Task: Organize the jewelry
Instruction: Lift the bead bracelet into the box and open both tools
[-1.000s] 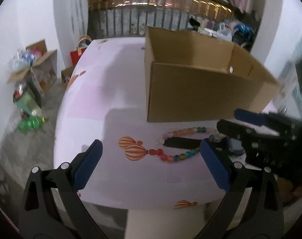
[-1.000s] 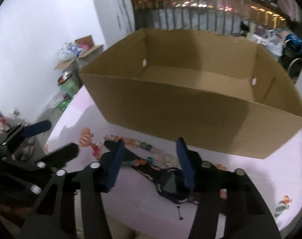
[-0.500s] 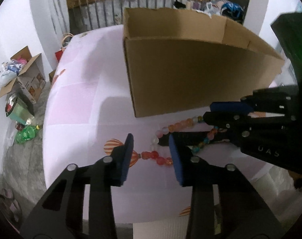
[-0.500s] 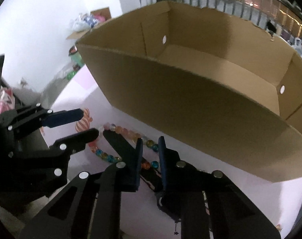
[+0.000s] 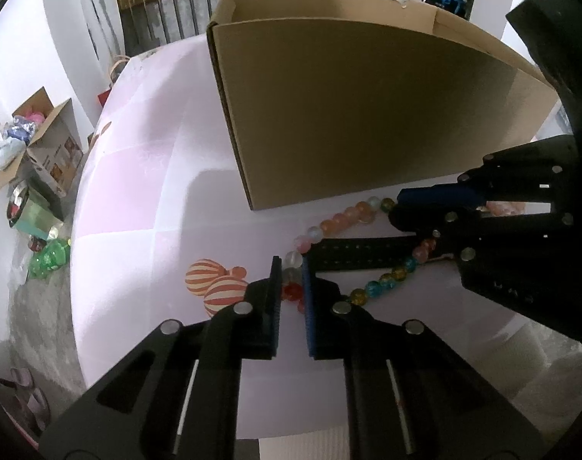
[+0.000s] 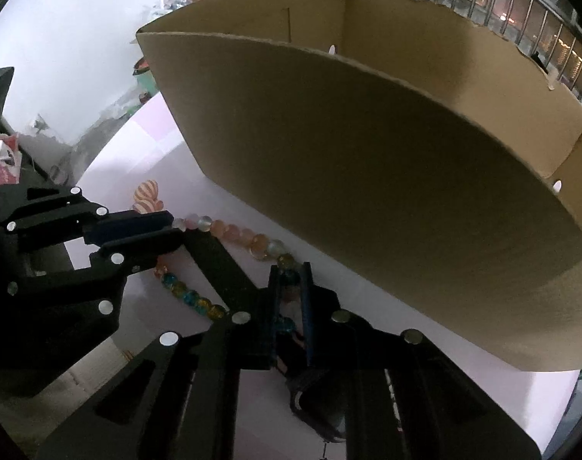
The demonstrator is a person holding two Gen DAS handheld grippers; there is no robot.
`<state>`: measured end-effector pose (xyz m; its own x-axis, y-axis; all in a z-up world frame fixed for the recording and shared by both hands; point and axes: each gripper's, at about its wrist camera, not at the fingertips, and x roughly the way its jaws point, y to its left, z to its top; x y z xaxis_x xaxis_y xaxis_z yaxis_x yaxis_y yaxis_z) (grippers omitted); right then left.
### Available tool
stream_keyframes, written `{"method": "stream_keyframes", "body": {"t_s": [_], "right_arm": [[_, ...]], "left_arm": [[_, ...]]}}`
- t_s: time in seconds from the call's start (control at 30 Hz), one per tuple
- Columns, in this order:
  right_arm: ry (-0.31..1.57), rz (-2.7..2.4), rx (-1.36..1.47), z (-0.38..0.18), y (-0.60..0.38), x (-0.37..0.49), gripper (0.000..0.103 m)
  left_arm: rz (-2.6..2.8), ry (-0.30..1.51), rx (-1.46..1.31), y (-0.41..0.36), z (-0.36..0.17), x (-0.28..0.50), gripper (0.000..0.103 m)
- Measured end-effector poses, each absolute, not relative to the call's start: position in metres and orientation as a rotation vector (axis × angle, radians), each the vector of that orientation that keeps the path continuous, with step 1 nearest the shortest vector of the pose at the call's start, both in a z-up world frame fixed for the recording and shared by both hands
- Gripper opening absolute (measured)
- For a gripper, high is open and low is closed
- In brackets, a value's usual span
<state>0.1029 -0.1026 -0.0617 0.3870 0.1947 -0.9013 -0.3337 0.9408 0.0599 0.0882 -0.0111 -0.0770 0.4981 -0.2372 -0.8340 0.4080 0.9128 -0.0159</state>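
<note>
Between the left gripper's (image 5: 291,268) blue pads sits one end of the bead necklace (image 5: 340,222), which they are closing on; ahead stands the cardboard box (image 5: 367,115) on the pink table (image 5: 137,191), and the right gripper reaches in from the right. Just ahead of the right gripper (image 6: 289,272) the box wall (image 6: 367,172) looms; its jaws are closing on the necklace's (image 6: 237,234) other end, above a black strap (image 6: 221,264).
</note>
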Motion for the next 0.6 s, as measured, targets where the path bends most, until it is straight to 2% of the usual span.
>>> {"method": "stream_keyframes", "body": {"t_s": [0.3, 0.6], "right_arm": [[1.013, 0.33, -0.094, -0.022, -0.111, 0.071, 0.01], [0.815, 0.338, -0.061, 0.066, -0.122, 0.045, 0.01]], "left_arm": [[-0.404, 0.869, 0.186, -0.008, -0.044, 0.067, 0.008], [-0.518, 0.704, 0.051, 0.01, 0.043, 0.055, 0.008]]}}
